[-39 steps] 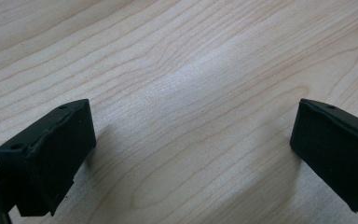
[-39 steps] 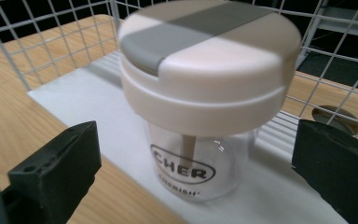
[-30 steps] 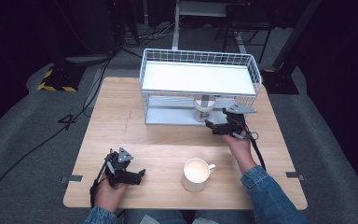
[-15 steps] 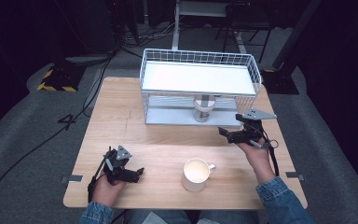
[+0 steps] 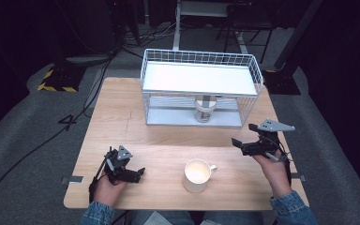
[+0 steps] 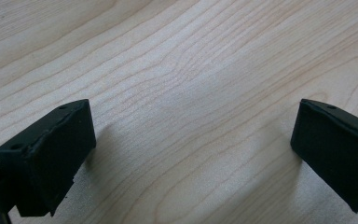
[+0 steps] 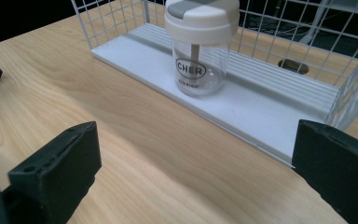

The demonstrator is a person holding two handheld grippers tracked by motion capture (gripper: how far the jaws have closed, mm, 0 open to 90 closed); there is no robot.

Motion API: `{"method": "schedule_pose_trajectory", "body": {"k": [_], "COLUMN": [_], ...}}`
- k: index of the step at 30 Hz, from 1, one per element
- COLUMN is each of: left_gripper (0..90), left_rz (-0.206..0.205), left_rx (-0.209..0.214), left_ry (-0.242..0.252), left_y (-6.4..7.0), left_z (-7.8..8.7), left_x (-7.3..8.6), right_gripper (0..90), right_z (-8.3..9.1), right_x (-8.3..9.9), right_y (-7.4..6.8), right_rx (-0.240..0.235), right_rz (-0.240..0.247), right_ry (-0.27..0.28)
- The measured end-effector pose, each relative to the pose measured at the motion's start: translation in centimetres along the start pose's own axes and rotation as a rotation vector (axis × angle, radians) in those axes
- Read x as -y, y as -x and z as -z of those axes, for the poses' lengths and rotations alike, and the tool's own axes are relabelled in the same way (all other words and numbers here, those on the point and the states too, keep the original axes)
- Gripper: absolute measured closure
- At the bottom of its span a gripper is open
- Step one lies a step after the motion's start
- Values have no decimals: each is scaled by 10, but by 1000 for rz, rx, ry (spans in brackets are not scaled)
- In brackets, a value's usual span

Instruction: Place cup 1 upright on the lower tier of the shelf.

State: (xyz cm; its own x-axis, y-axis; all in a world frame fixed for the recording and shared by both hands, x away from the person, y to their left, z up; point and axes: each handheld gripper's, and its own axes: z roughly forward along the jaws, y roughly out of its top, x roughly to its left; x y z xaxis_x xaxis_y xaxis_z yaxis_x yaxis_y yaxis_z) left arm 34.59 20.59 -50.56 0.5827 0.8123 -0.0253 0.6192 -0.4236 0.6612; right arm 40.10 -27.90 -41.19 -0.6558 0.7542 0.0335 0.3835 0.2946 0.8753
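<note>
A clear jar [image 5: 205,110] with a white lid stands upright on the lower shelf of the white wire rack [image 5: 200,62]. In the right gripper view the jar [image 7: 198,46] is straight ahead on that shelf [image 7: 261,116], well beyond the jaws. My right gripper [image 5: 238,144] hovers open over the table's right side and points left toward the rack; its jaws [image 7: 191,158] hold nothing. My left gripper [image 5: 139,172] rests open near the front left edge. Its jaws [image 6: 191,140] are spread over bare wood.
A white mug [image 5: 198,175] stands at the front middle of the wooden table [image 5: 122,117], between the two grippers, its handle pointing right. The rack takes up the back middle. Cables run over the dark floor behind the table.
My right gripper has pulled back from the jar in the rack, moving right and toward the person. The jar stays on the lower shelf. The left gripper has barely moved.
</note>
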Motion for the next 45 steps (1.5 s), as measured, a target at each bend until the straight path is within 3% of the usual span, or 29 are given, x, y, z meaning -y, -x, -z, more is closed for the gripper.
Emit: {"method": "schedule_pose_trajectory", "body": {"k": [6,11,14,18,19,21,30,36,45], "left_gripper": [4,4,4,4,4,4,4,4,4], "left_rz": [4,5,5,5,5,5,5,5,4], "left_rx": [-2,-3,-3,-4,-3,-3,-4,-3,-4], "left_ry": [3,3,3,4,4,3,3,3,3], "left_y": [0,0,0,0,1,1,0,1,0], "left_z": [0,0,0,0,0,0,0,0,0], "left_x": [0,0,0,0,0,0,0,0,0], "right_gripper": [16,16,20,85,167,153,155,155,156], "right_z": [12,24,33,39,41,42,38,28,19], "right_x": [12,26,40,50,57,64,93,106,114], "right_y": [1,2,3,7,11,14,24,28,28], "right_rx": [-7,-19,1,4,-25,-8,44,38,64], "right_rz": [14,-17,-33,-27,-28,-35,-72,-70,-44], "right_ry": [-26,-17,-9,-4,-19,-55,-144,-203,-227]}}
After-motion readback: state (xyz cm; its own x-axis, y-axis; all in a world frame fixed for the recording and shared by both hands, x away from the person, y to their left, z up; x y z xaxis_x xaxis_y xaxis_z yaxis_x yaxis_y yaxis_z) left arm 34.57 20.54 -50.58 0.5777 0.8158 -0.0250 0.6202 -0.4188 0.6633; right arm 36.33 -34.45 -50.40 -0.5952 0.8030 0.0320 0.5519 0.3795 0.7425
